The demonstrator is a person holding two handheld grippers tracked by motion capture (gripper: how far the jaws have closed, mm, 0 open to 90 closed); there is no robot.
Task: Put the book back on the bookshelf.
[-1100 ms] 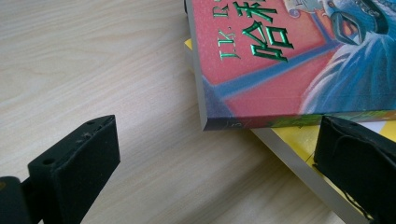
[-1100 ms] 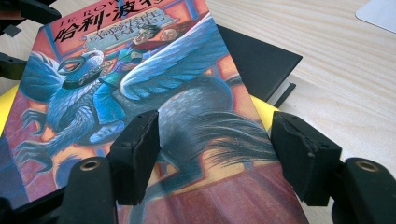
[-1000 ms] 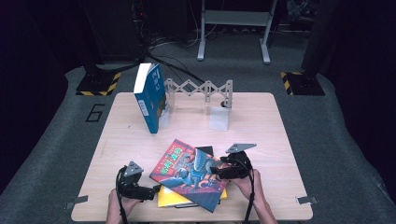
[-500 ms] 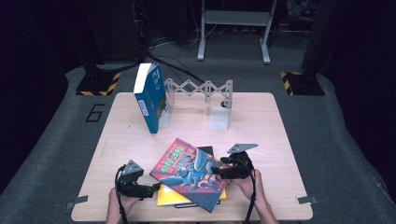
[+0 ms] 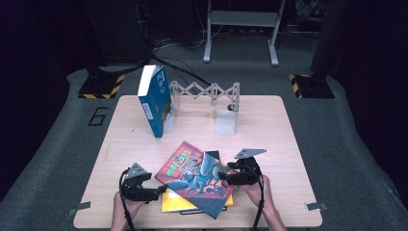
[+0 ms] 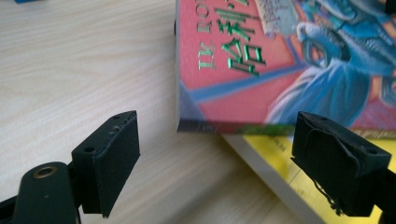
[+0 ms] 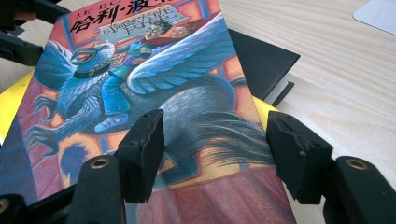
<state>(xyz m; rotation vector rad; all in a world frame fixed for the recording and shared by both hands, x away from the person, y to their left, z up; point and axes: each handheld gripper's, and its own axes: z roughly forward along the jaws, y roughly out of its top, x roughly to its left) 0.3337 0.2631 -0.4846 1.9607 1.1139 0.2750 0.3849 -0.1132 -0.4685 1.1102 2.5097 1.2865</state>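
Red-covered book lies skewed atop the yellow book at the counter's near edge, both tongs spread, left tongs at its corner, right tongs straddling its end, so we'd close evenly before lifting.

The bench is a light wood-grain top with rounded corners, standing on grey carpet. At its far edge stands a grey accordion-style rack; a blue book leans upright against the rack's left end. At the near edge lies a yellow book beside a black book, and a red illustrated book lies slantwise on top of both.
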